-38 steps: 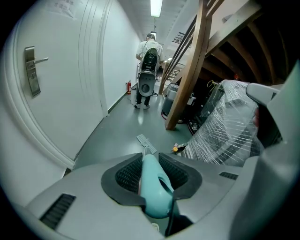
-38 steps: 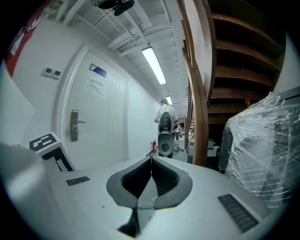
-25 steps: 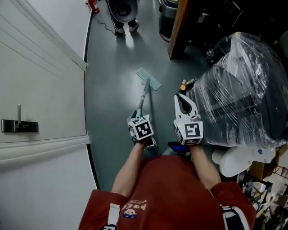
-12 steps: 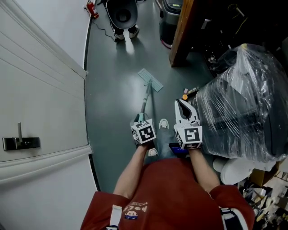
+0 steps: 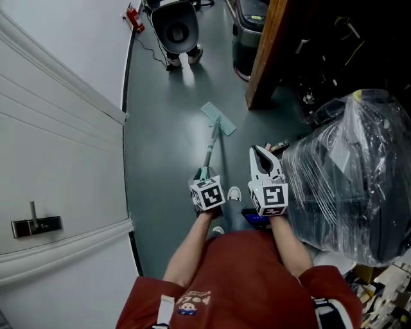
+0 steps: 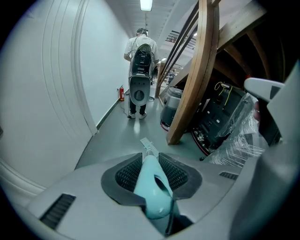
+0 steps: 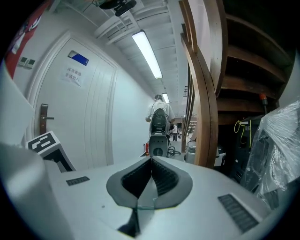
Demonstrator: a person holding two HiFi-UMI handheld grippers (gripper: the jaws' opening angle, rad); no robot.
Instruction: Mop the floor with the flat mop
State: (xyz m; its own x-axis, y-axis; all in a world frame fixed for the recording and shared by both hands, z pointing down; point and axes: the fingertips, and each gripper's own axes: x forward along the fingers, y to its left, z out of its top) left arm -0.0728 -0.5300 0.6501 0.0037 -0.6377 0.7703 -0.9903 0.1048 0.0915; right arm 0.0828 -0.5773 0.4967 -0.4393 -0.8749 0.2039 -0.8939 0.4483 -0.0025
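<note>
The flat mop lies with its pale head [image 5: 218,118] flat on the grey-green floor [image 5: 160,148], its thin pole [image 5: 210,149] running back to me. My left gripper [image 5: 203,173] is shut on the mop's teal handle [image 6: 153,186], which fills the gap between the jaws; beyond the jaws the mop head [image 6: 146,142] shows small on the floor. My right gripper [image 5: 261,153] hovers level with the left one, just to its right, apart from the mop. Its jaws [image 7: 151,164] are shut together with nothing between them.
A white wall and door [image 5: 58,148] with a handle [image 5: 35,225] run along the left. A person with a backpack machine [image 5: 174,26] stands ahead, by a red extinguisher [image 5: 133,14]. A wooden beam [image 5: 266,51] and a plastic-wrapped bulk [image 5: 347,173] crowd the right. My shoe [image 5: 234,193] shows below the grippers.
I have stepped forward along the corridor with the mop sliding ahead of me; the wrapped bulk and door handle have slipped back in view. Both grippers hold as before.
</note>
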